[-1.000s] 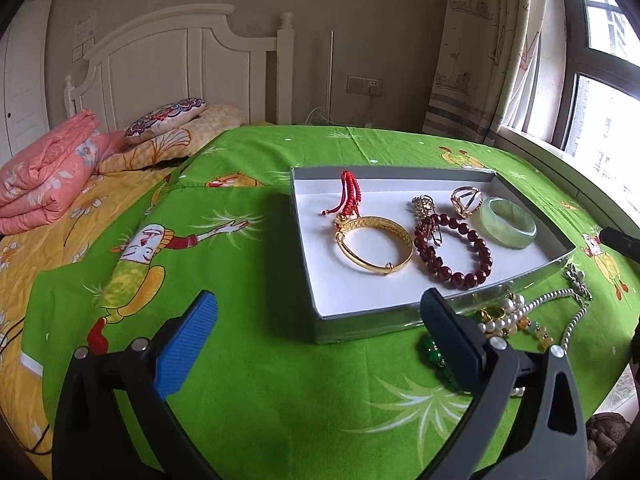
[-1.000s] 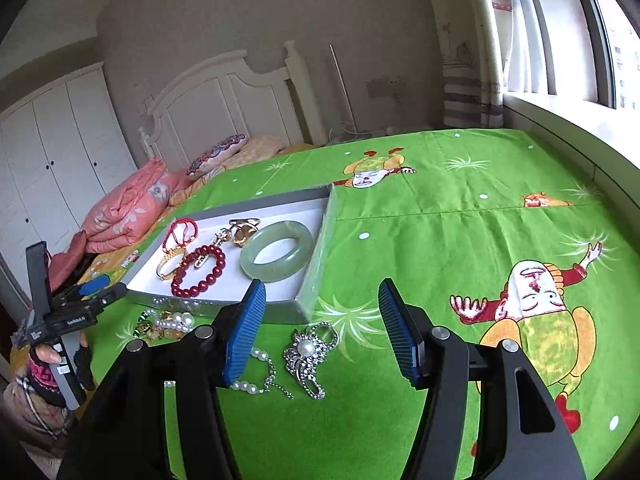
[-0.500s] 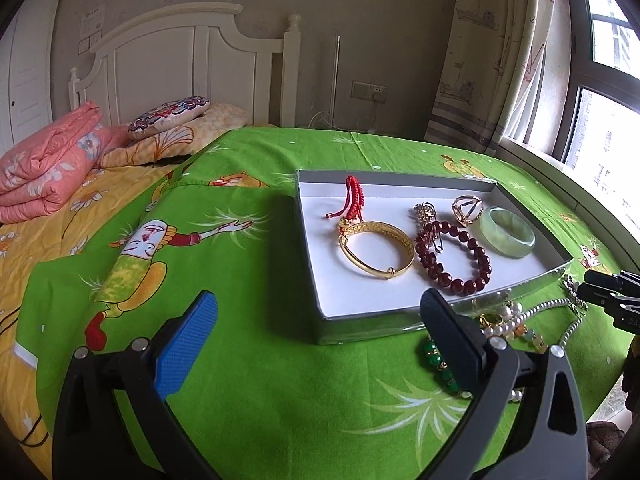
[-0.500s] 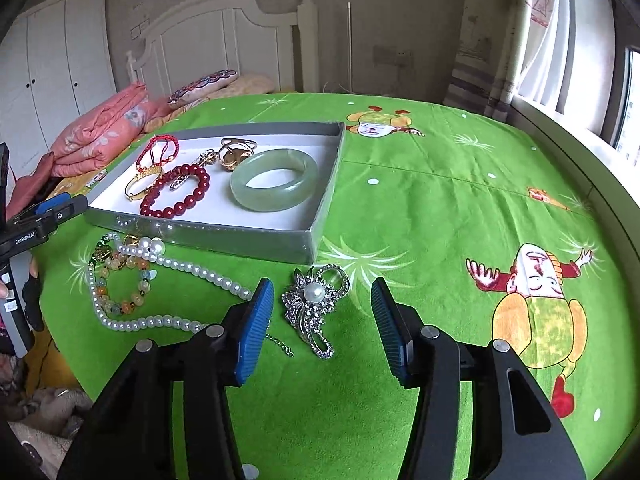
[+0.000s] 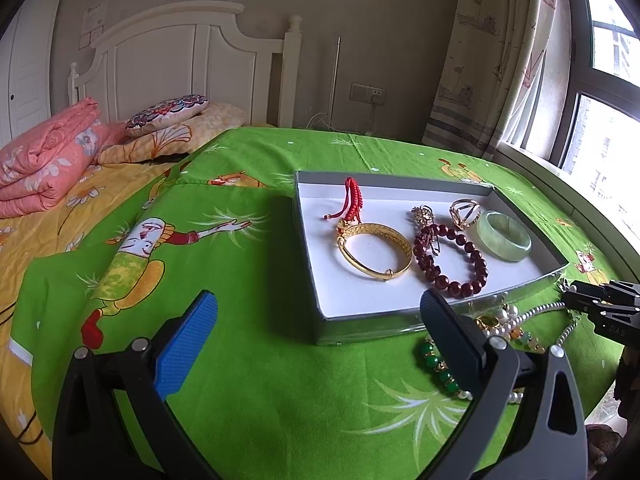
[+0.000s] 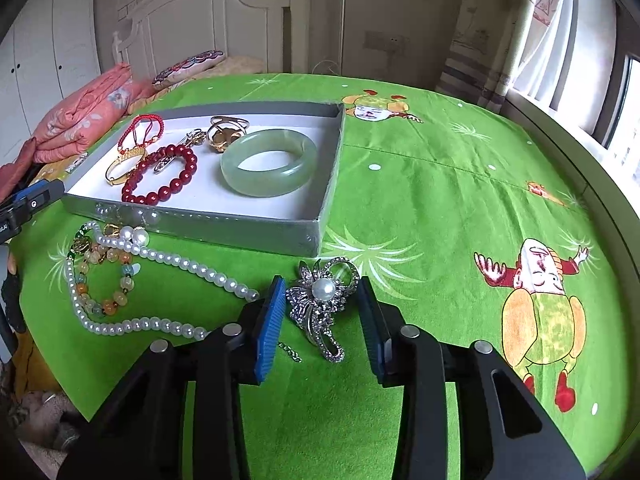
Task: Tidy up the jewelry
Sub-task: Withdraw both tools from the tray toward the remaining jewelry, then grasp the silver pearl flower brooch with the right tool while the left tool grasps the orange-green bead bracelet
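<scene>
- Right wrist view: the pearl necklace (image 6: 168,264) lies at 9 o'clock on the green bedsheet (image 6: 440,200), with a bead bracelet (image 6: 100,276) inside its loop.
- The silver pearl brooch (image 6: 324,300) lies in the middle, between the blue pads of the right gripper (image 6: 322,312). The jaws have just been closing and stand narrow, but the pads do not press the brooch yet.
- To do this well, I think the pads should meet the thick middle of the brooch, not the thin tail, then lift it straight up.
- The gray box (image 6: 240,224) sits at 11 o'clock, holding the jade bangle (image 6: 270,166) and the red bead bracelet (image 6: 160,176).
- Left wrist view: the left gripper (image 5: 320,340) is wide and holds nothing.
- Window (image 5: 600,120) and curtain (image 5: 488,60) are at 2 o'clock.
</scene>
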Demonstrator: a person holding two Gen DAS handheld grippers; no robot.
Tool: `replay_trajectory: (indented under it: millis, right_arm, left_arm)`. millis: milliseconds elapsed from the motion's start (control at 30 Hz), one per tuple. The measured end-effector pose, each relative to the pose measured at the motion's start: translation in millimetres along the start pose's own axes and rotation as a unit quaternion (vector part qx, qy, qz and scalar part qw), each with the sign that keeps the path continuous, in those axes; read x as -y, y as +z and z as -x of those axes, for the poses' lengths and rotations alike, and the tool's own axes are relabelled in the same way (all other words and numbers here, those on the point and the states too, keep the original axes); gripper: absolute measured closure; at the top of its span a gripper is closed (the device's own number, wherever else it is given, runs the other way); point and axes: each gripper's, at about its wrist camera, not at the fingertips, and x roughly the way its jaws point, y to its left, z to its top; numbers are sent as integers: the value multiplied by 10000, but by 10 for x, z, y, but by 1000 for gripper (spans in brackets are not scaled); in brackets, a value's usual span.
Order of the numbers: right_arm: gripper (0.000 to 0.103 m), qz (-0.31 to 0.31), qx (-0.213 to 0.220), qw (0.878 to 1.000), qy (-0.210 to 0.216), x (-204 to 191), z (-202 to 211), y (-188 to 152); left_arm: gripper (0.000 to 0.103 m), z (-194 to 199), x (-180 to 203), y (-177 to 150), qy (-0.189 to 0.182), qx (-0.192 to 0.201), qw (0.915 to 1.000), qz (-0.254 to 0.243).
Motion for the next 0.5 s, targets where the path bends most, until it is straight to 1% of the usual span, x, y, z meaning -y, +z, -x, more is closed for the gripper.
replay_trajectory:
  millis: [133,267,300,400,500]
  right_arm:
    - [71,-86,80,9999,94,63,42,-26]
    - [71,-210,222,9995,62,175,123,-33]
    - [71,-232,258,9994,51,195,144,-30]
    - [71,-252,322,9992,52,214,165,-25]
    - [71,-251,321,9991,95,203,155,-38]
  left_arm:
    - [3,13,12,-3,-12,51,10000,-32]
    - [3,78,81,-28,18,173,9997,-177]
    - [3,107,112,-45,-49,184,9996,-195]
    - [3,195,266,-120,-464,159,9985,-241]
    - [3,245,549,-221,-744,47,9947,-711]
